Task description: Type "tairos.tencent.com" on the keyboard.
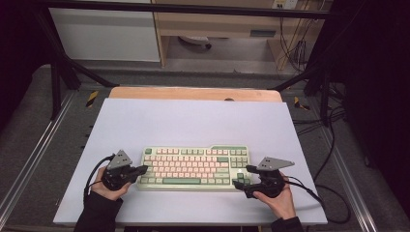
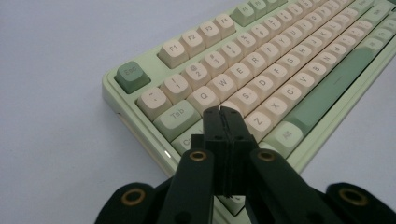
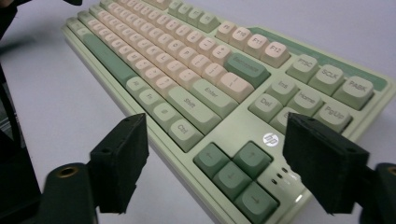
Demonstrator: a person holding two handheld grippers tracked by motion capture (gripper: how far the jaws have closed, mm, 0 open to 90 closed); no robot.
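1. At the keyboard's left end, the left tool [image 1: 143, 169] is sitting with its 2 jaws pressed flat together, nothing between them; in the left gripper view the left tool [image 2: 222, 112] is hanging over the keys near Tab and Q.
2. At the opposite end, the right tool [image 1: 241, 175] is standing with its jaws wide apart; in the right gripper view the right tool [image 3: 224, 158] is straddling the arrow-key corner, with neither pad pressing on the case.
3. A hand is gripping each tool from the near edge, the left hand [image 1: 110, 186] in a dark sleeve and the right hand [image 1: 278, 195] likewise.
4. The keyboard [image 1: 193, 166] is lying flat on the surface [image 1: 193, 121], near its front edge and midway between both tools; it is pale green with cream keys and darker green modifier keys.
5. The Esc key [image 2: 132, 76] is sitting at the far-left corner in the left gripper view, and the arrow keys [image 3: 233, 172] are sitting just below a round logo in the right gripper view.
6. Beyond the surface, a wooden board [image 1: 193, 93] is showing along the far edge, and cables [image 1: 333, 145] are trailing over the floor at the right.
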